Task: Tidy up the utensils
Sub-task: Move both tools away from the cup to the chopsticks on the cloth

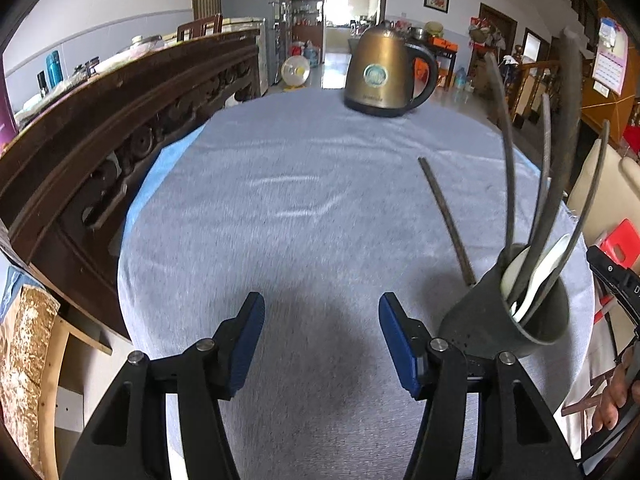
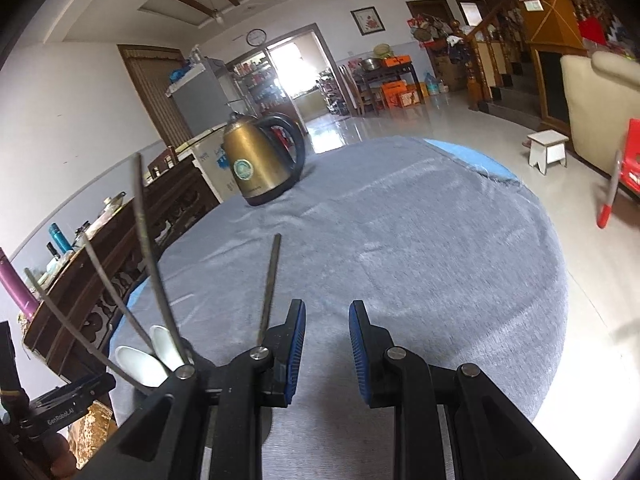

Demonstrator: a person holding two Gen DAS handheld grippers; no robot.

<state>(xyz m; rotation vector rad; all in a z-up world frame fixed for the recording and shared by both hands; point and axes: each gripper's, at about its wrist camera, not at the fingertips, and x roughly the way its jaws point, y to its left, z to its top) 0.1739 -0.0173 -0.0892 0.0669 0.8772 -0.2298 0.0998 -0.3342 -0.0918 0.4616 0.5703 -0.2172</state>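
A dark grey utensil holder [image 1: 504, 316] stands on the grey cloth at the right of the left wrist view. It holds white spoons [image 1: 536, 276] and several dark chopsticks [image 1: 560, 152]. One dark chopstick [image 1: 446, 218] lies on the cloth just behind the holder. My left gripper [image 1: 322, 316] is open and empty, to the left of the holder. In the right wrist view the spoons [image 2: 144, 360] and chopsticks [image 2: 152, 256] show at lower left, and the lone chopstick [image 2: 270, 288] lies just left of my right gripper [image 2: 326, 320], which is open and empty.
A brass-coloured electric kettle [image 1: 384, 72] stands at the far side of the round table [image 1: 280, 184]; it also shows in the right wrist view [image 2: 256, 164]. A carved dark wooden bench [image 1: 120, 128] runs along the left. A red stool [image 2: 628, 160] stands on the right.
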